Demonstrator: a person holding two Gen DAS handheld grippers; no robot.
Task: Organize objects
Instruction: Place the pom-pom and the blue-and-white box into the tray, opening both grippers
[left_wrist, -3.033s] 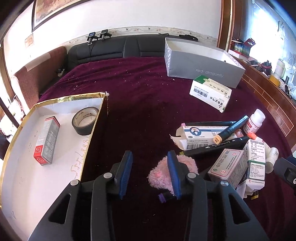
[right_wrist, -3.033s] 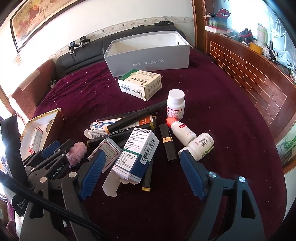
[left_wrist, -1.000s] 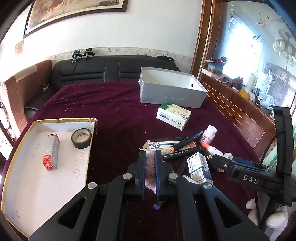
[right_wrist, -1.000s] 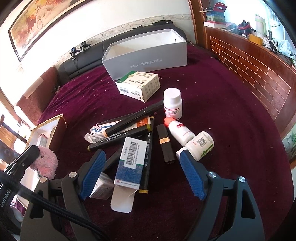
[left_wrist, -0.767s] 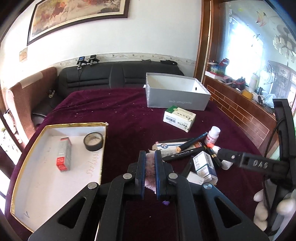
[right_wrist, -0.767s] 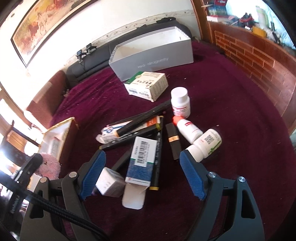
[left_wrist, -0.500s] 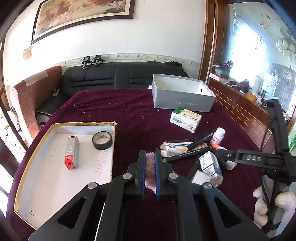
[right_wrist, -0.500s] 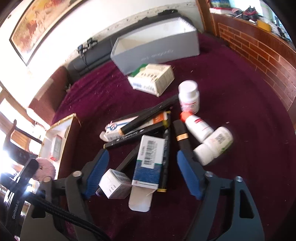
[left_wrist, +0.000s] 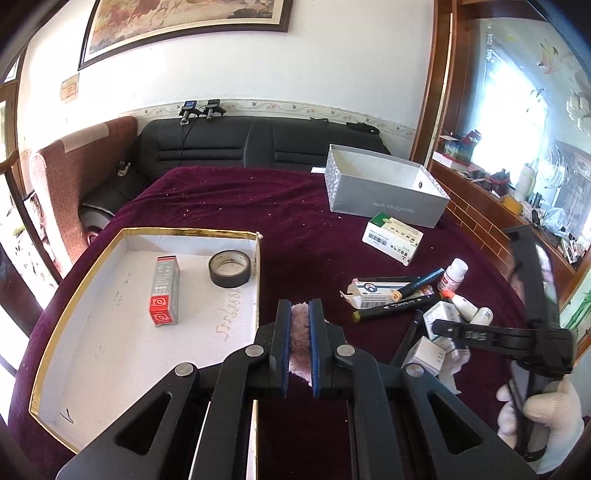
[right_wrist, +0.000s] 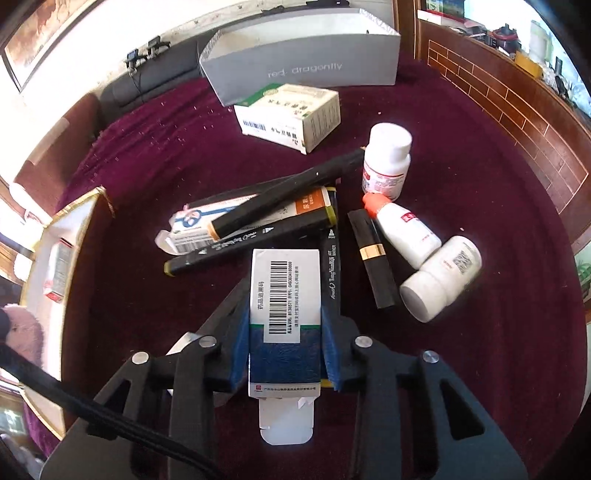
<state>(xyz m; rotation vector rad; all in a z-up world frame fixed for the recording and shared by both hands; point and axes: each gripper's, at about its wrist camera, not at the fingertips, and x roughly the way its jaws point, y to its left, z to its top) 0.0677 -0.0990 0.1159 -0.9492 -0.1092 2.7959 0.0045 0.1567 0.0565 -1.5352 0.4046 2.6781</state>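
Observation:
My left gripper (left_wrist: 298, 308) is shut on a pink fluffy puff (left_wrist: 300, 334) and holds it above the maroon cloth, just right of the gold-edged white tray (left_wrist: 110, 369). The tray holds a grey-red box (left_wrist: 164, 290) and a roll of dark tape (left_wrist: 229, 268). My right gripper (right_wrist: 284, 314) is shut on a white and blue medicine box (right_wrist: 284, 306) with a barcode, its flap open toward me. Around it lie black markers (right_wrist: 251, 236), a long carton (right_wrist: 236, 214), a black lipstick tube (right_wrist: 373, 254) and three white bottles (right_wrist: 386, 162).
A grey shoe box (right_wrist: 303, 62) stands at the back, with a green-white medicine box (right_wrist: 291, 114) in front of it. A black sofa (left_wrist: 258, 144) runs behind the table. A brick-patterned ledge (right_wrist: 517, 110) borders the right side.
My right gripper has dropped to the pile and closed on the barcode medicine box. My left gripper has lifted the pink puff and carried it toward the tray.

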